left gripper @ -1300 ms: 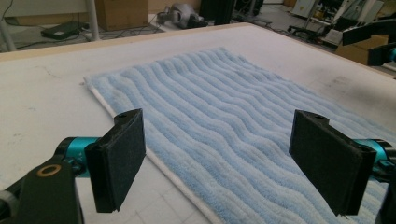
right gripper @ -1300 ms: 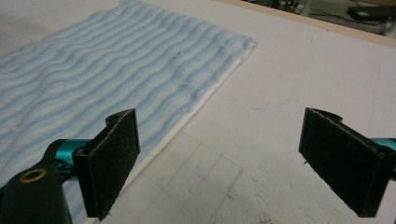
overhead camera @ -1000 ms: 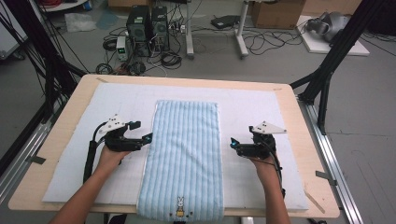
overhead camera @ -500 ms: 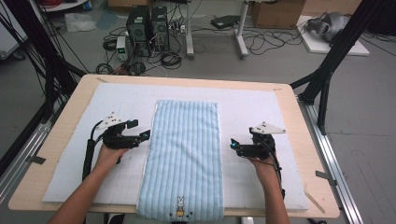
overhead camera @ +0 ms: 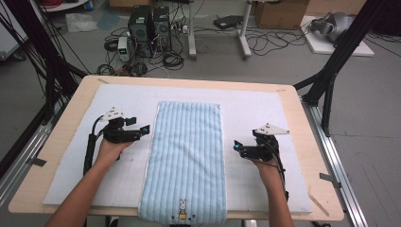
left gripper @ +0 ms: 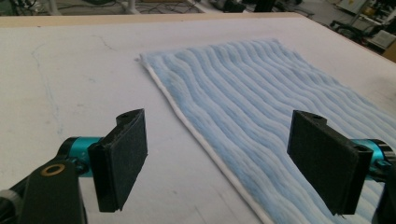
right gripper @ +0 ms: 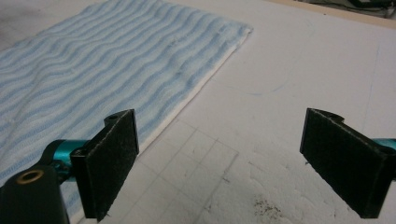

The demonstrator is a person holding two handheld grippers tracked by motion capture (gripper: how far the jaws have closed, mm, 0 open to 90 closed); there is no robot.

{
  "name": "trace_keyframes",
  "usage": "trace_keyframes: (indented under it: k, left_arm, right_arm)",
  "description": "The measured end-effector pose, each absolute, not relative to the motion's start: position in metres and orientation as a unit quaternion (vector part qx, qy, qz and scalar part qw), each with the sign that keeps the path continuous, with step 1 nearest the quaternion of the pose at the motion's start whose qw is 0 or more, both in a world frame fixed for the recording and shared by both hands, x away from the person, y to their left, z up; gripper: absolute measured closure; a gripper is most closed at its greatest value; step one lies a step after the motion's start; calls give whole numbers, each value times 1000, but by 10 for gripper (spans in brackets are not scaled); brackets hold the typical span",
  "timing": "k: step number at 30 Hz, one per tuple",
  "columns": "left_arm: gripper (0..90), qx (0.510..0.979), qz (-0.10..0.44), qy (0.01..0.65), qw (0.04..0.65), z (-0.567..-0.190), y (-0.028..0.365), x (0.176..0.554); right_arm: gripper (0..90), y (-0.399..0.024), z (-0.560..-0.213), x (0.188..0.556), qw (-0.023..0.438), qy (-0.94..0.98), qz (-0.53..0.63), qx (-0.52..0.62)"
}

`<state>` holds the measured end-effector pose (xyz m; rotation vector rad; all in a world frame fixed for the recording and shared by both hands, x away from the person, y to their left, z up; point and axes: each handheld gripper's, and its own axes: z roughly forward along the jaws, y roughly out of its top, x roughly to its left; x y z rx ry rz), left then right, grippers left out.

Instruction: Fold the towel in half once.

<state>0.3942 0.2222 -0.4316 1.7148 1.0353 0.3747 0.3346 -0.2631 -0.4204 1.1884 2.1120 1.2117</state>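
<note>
Item: towel (overhead camera: pixel 187 161), pale blue with wavy ribbed stripes and a white edge, lying flat and lengthwise mid-desk on a white mat (overhead camera: pixel 265 106), its near end overhanging the desk edge. Judged light, soft and limp; likely to sag when lifted. Best hold: the long side edges or corners. Left gripper (overhead camera: pixel 144 128) just left of the towel, jaws wide. Right gripper (overhead camera: pixel 236 145) just right, jaws wide. Marking: embroidered rabbit (overhead camera: pixel 182 208) at the towel's near hem; no legible writing.
</note>
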Motion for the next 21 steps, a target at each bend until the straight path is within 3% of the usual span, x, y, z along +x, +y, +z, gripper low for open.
trace_keyframes:
  k: [7,11,21]
  left_arm:
    - [331,742,167,449,468,-434,205,434]
    - [350,739,163,464,459,-437,195,452]
    - [477,767,174,467,404,-449,175,465]
  right_arm:
    - [108,-262,-422,335,209,761,436,431]
    - [107,-263,-424,336,206,764,434,431]
    - [107,-267,-425,336,206,756,438,442]
